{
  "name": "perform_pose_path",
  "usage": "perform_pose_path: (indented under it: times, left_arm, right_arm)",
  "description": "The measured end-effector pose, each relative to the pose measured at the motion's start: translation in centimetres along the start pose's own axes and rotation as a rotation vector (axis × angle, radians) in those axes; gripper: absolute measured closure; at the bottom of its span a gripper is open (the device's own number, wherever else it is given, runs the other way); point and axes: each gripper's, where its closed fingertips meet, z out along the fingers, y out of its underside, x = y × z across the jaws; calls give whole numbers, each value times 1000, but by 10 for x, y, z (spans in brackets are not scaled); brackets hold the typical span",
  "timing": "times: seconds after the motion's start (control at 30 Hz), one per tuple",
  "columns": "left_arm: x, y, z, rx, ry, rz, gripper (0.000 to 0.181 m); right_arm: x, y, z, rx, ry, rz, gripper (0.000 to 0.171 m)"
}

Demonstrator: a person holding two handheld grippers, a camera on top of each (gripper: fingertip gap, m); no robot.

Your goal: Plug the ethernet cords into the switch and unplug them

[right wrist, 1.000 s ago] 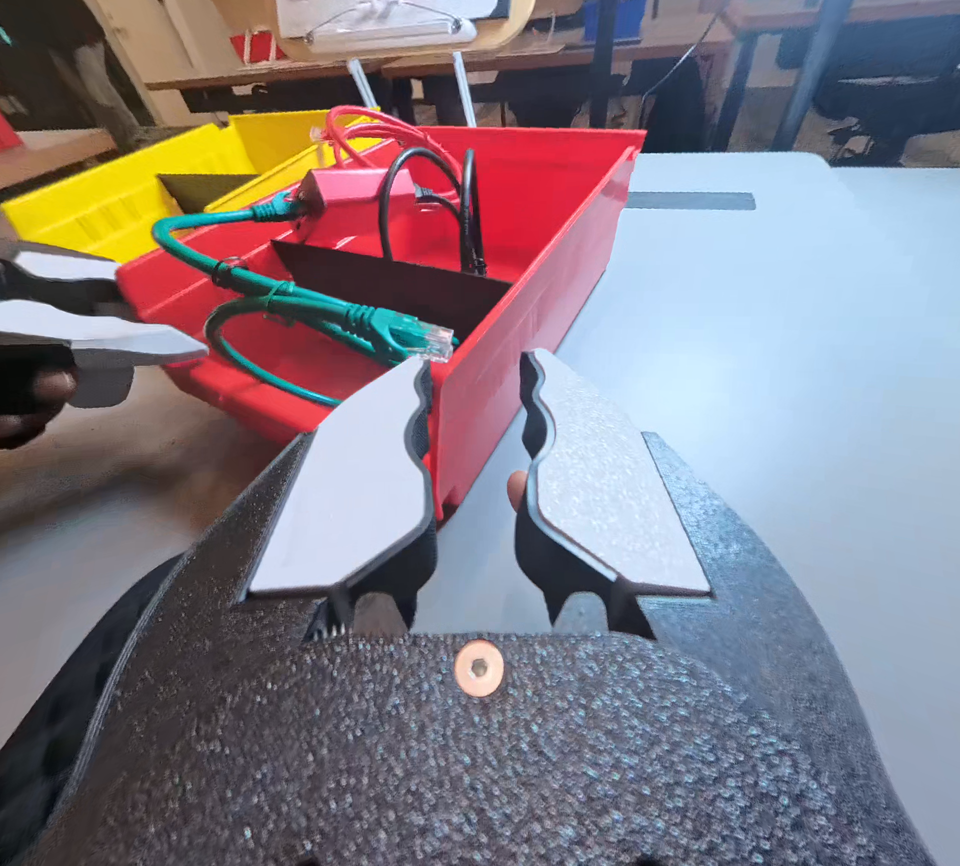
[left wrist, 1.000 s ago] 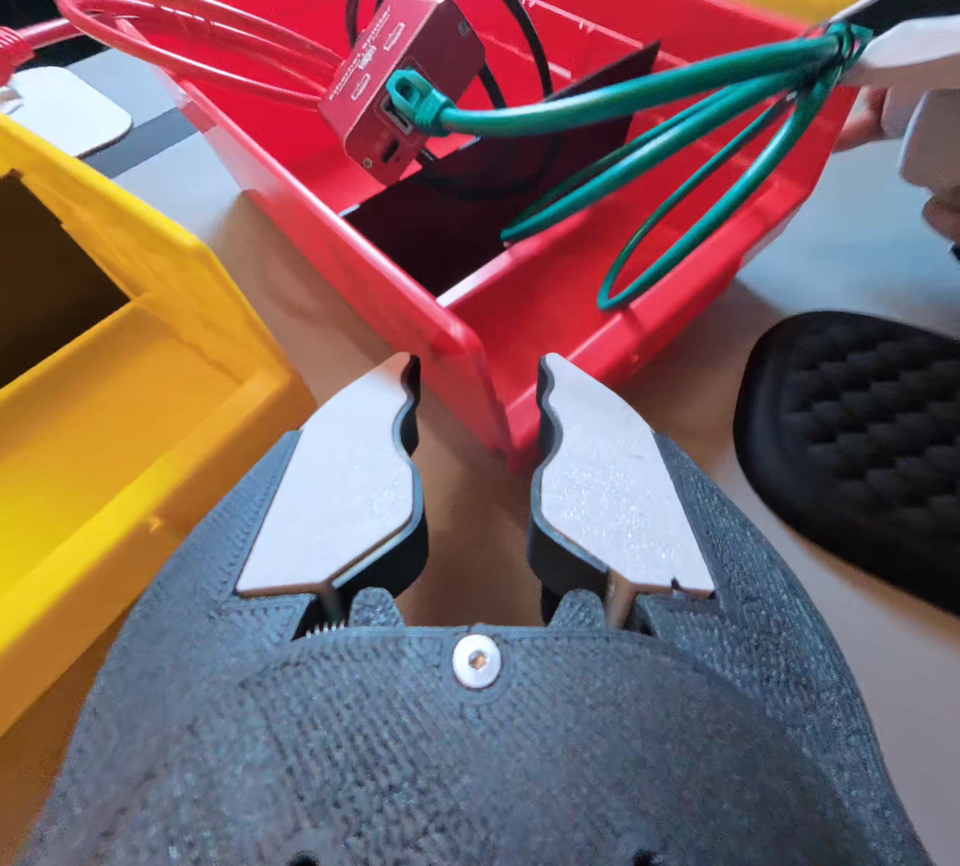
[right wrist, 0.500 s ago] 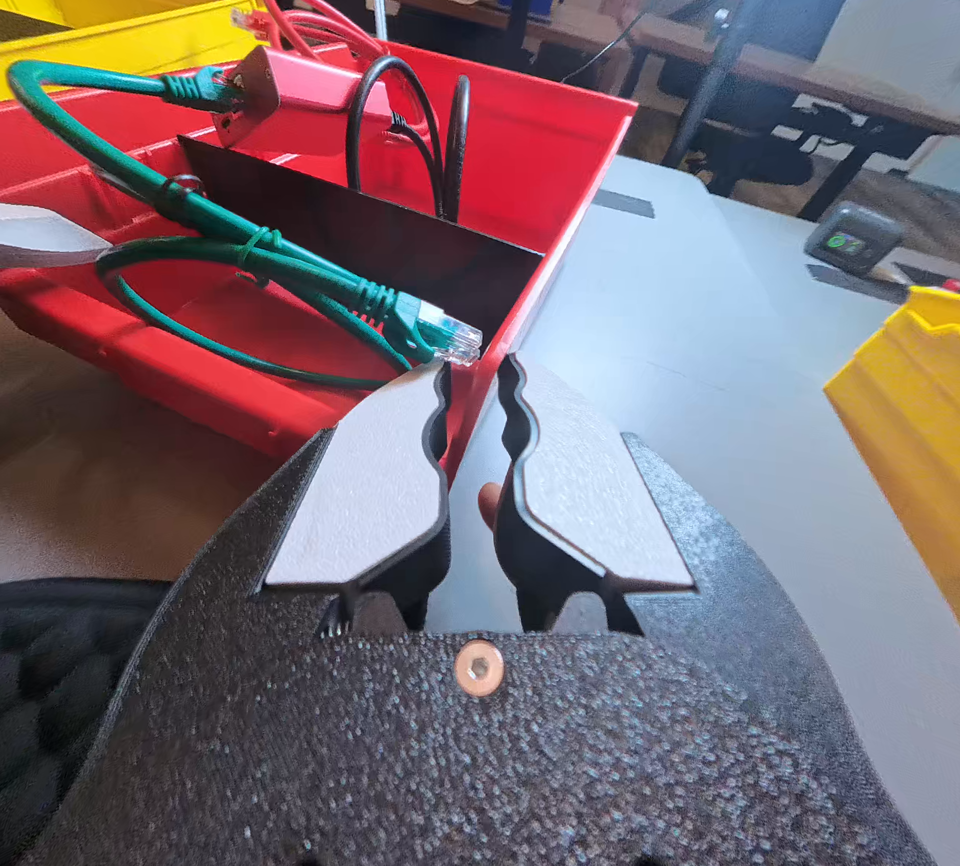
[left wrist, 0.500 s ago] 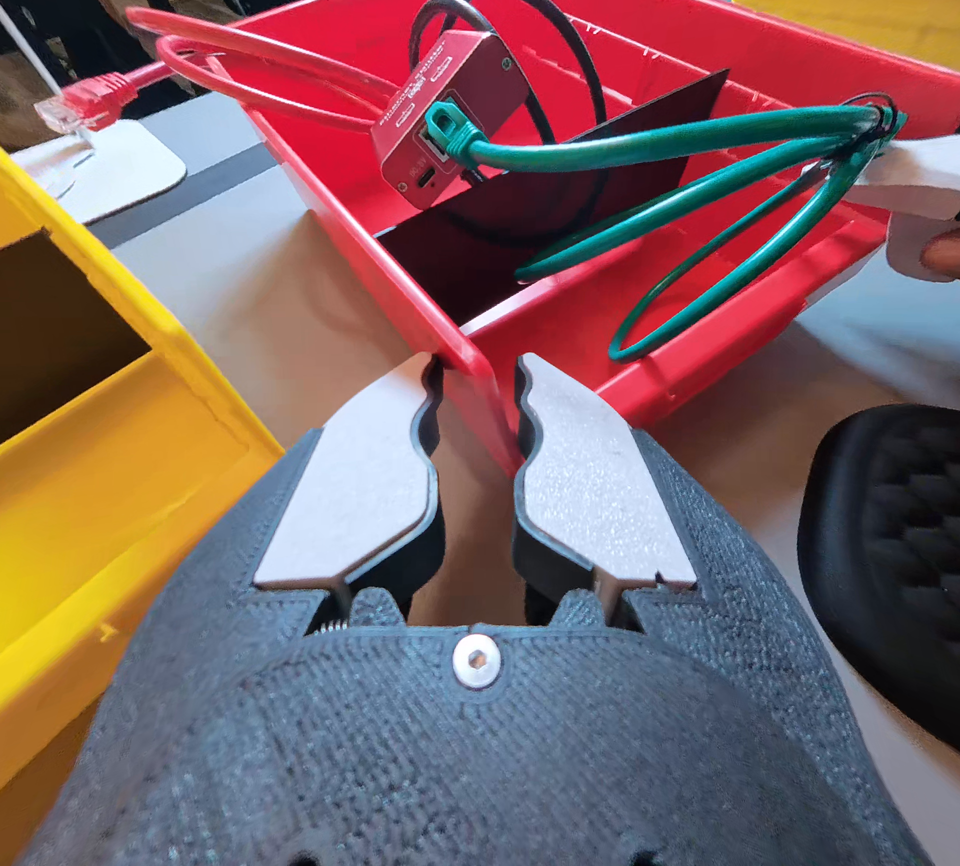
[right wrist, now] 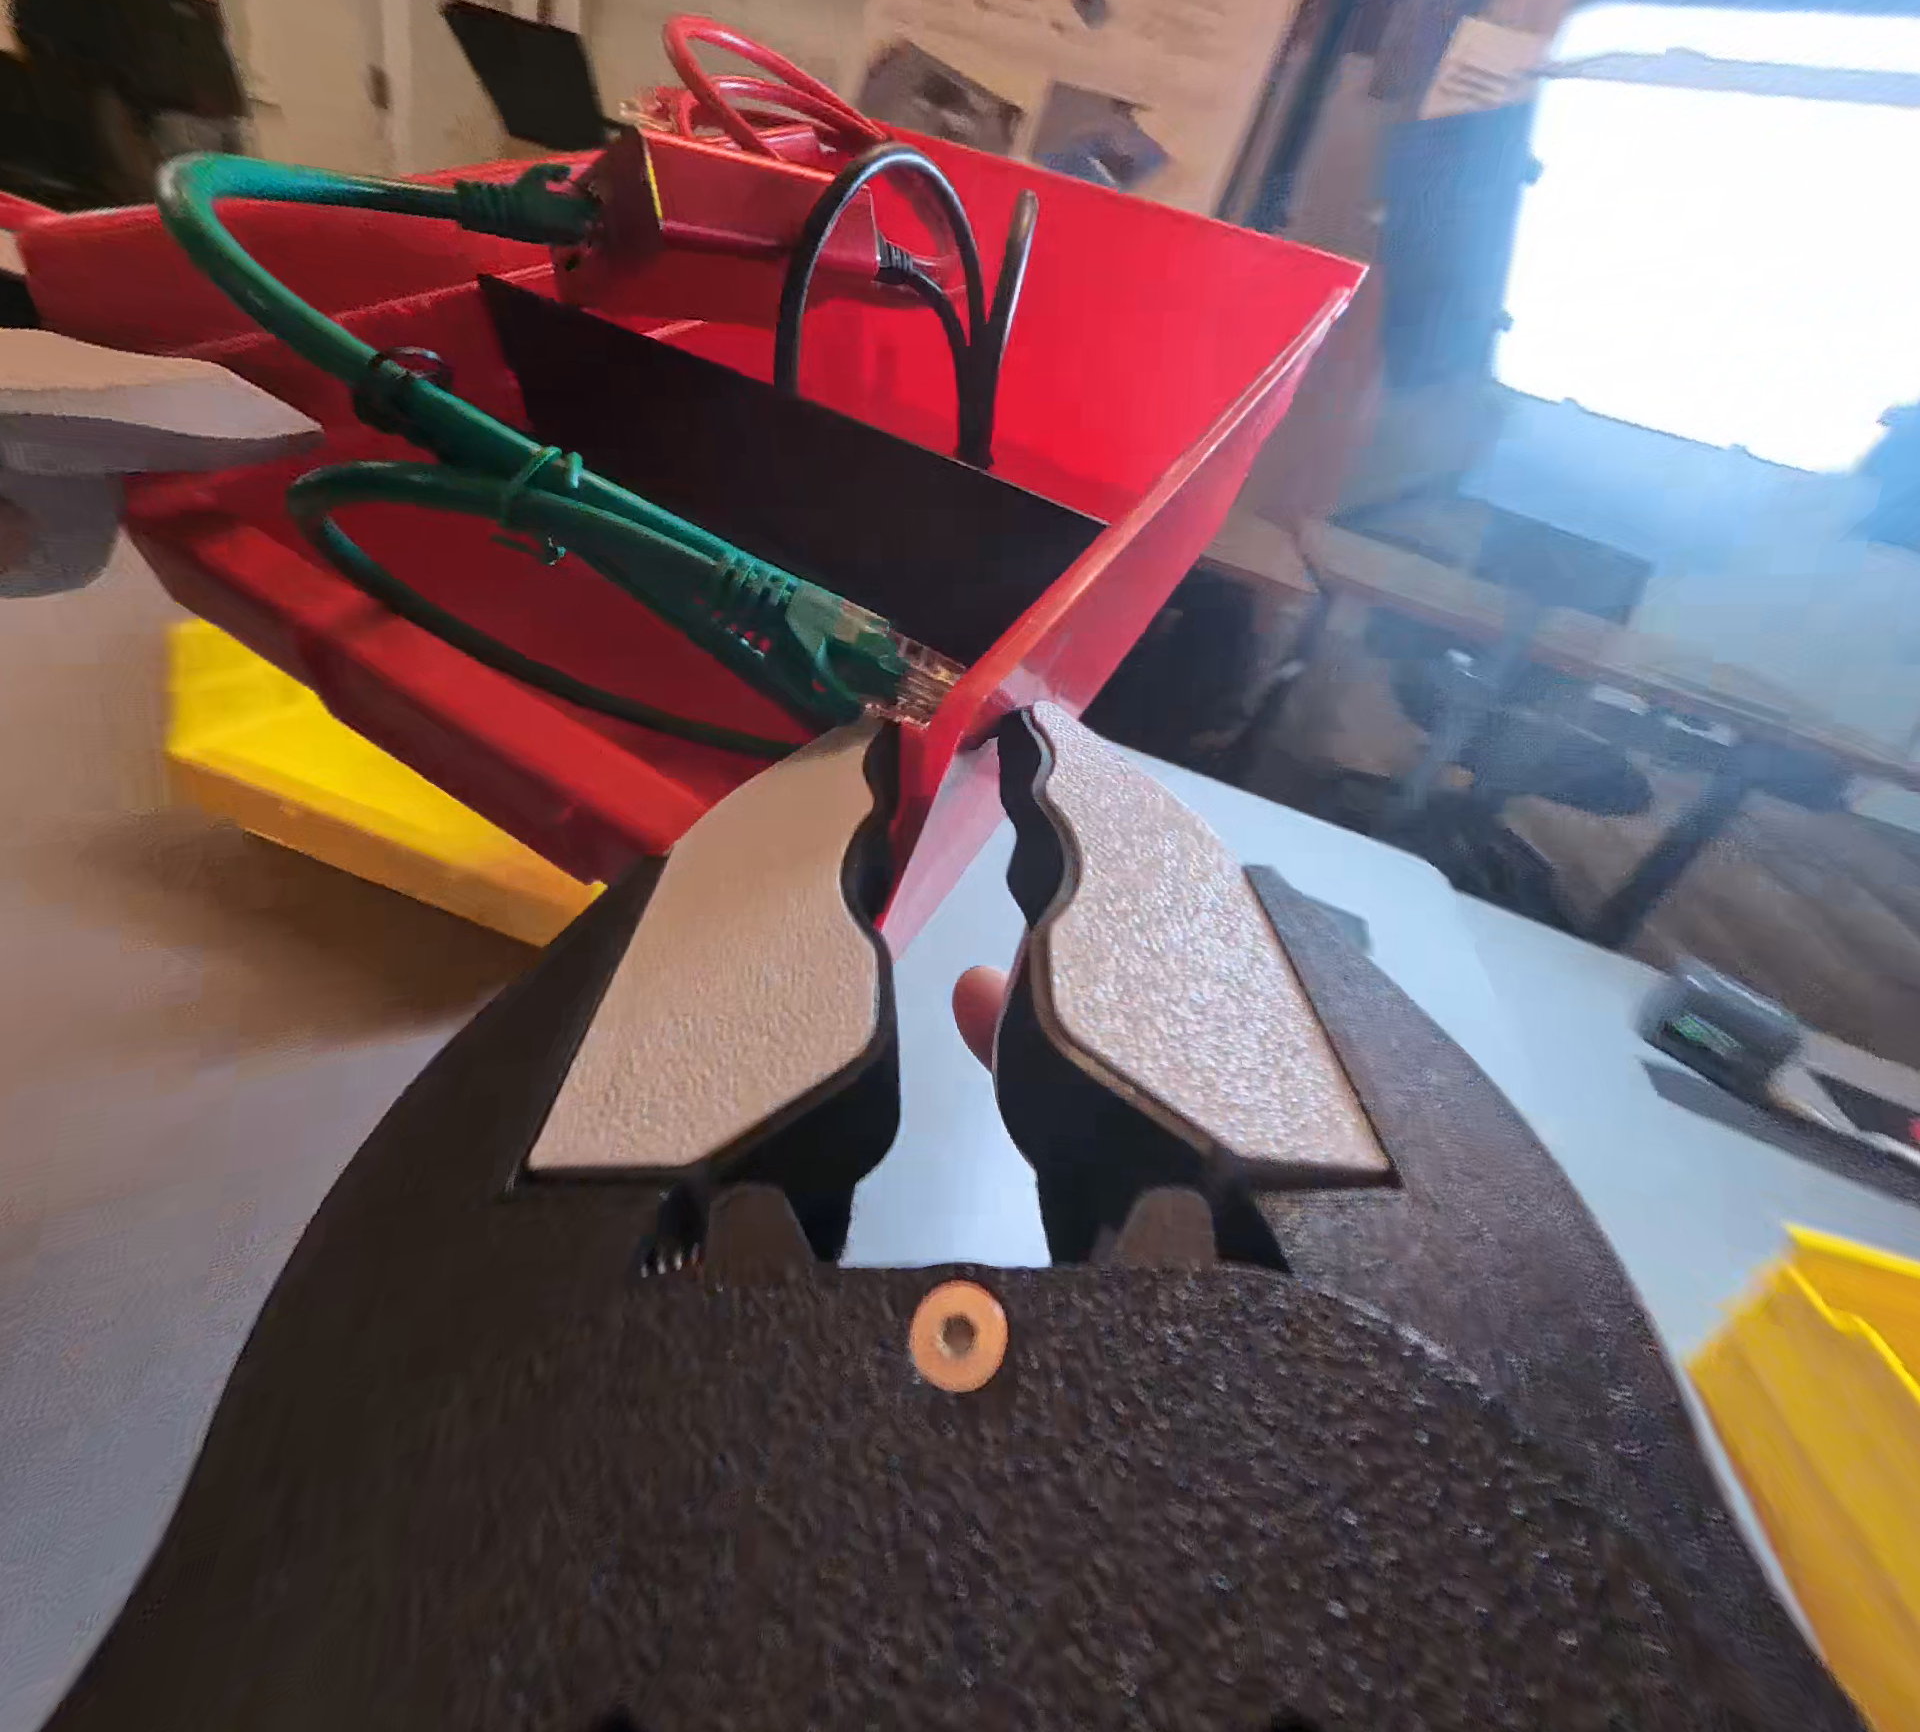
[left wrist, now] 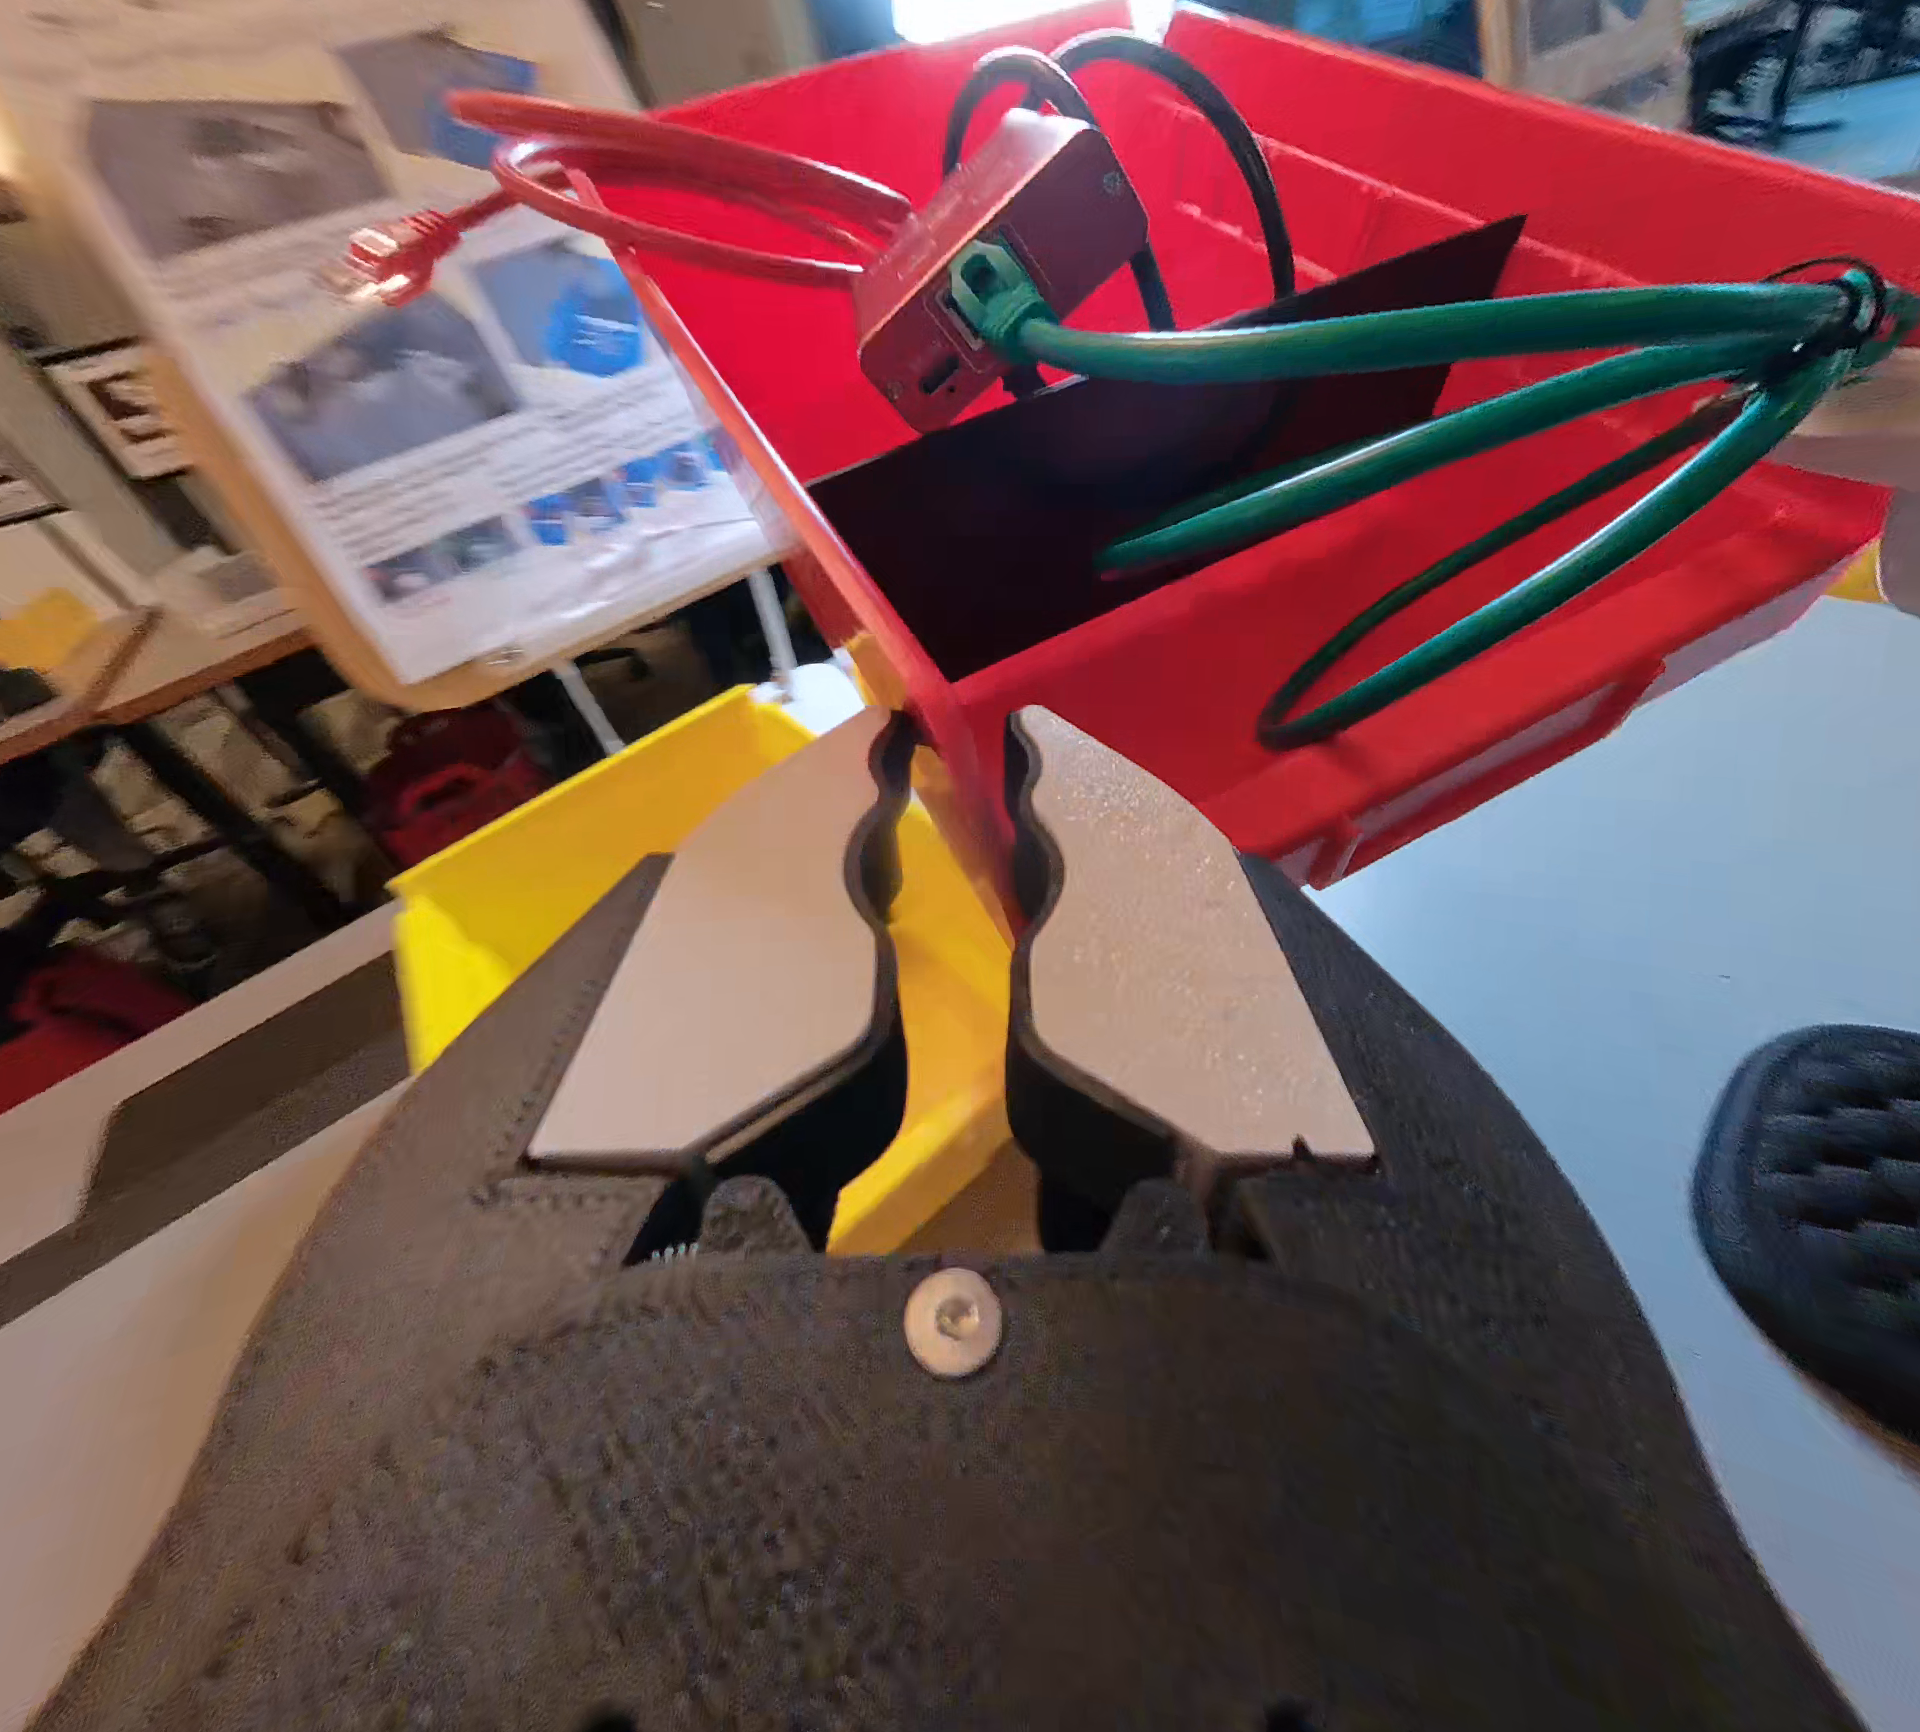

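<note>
Since a second ago you have lifted the red bin off the table, left gripper and right gripper each clamping a corner; background blurred.

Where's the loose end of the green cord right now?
In the right wrist view, the green ethernet cord's free clear plug lies inside the red plastic bin, at its near corner, just above the right tongs.
</note>
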Motion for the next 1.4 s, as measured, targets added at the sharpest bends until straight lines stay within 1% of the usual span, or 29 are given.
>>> perform_pose_path:
  times: [0.13,0.23,0.33,0.4,0.47,0.53,0.63,0.7,0.8,0.93,1.07,1.13,1.2,1.23,1.27,1.37,1.4]
  left_arm:
    - [-82,-3,-65,13,-175,-15,170]
    - [-139,9,-118,-15,-316,-8,172]
    - [-185,29,-169,-55,-444,-10,173]
    - [-212,48,-198,-109,-518,-9,174]
    - [-236,74,-218,-154,-555,-37,174]
    - [-254,104,-228,-201,-569,-69,175]
    - [-269,146,-228,-252,-562,-128,176]
    - [-272,168,-223,-289,-551,-146,177]
    - [-273,192,-213,-307,-532,-167,177]
    - [-269,212,-202,-324,-515,-198,176]
    - [-270,224,-194,-305,-526,-209,176]
    - [-272,231,-191,-297,-532,-225,176]
    - [-268,244,-188,-365,-482,-226,174]
    - [-264,244,-187,-385,-440,-220,167]
    - [-264,241,-188,-393,-429,-207,157]
    - [-270,210,-202,-359,-427,-75,148]
    - [-265,201,-205,-368,-385,-43,146]
  right_arm:
    - [-82,-41,39,36,-182,-32,150]
    - [-150,-62,67,65,-307,-35,150]
    - [-217,-70,95,73,-414,-17,150]
    - [-261,-65,110,54,-482,0,150]
    - [-300,-54,123,30,-537,35,150]
    - [-331,-35,134,-8,-566,52,149]
    - [-361,0,145,-81,-597,67,149]
    - [-370,19,146,-117,-604,77,148]
    - [-374,41,151,-156,-595,74,148]
    - [-371,58,158,-200,-589,70,148]
    - [-370,68,163,-238,-579,35,147]
    - [-371,73,163,-286,-617,-24,144]
    - [-368,72,157,-333,-696,-89,139]
    - [-365,69,150,-358,-758,-109,136]
    - [-359,64,143,-381,-827,-125,131]
    - [-321,60,131,-459,-934,-217,117]
    - [-305,66,131,-493,-936,-286,114]
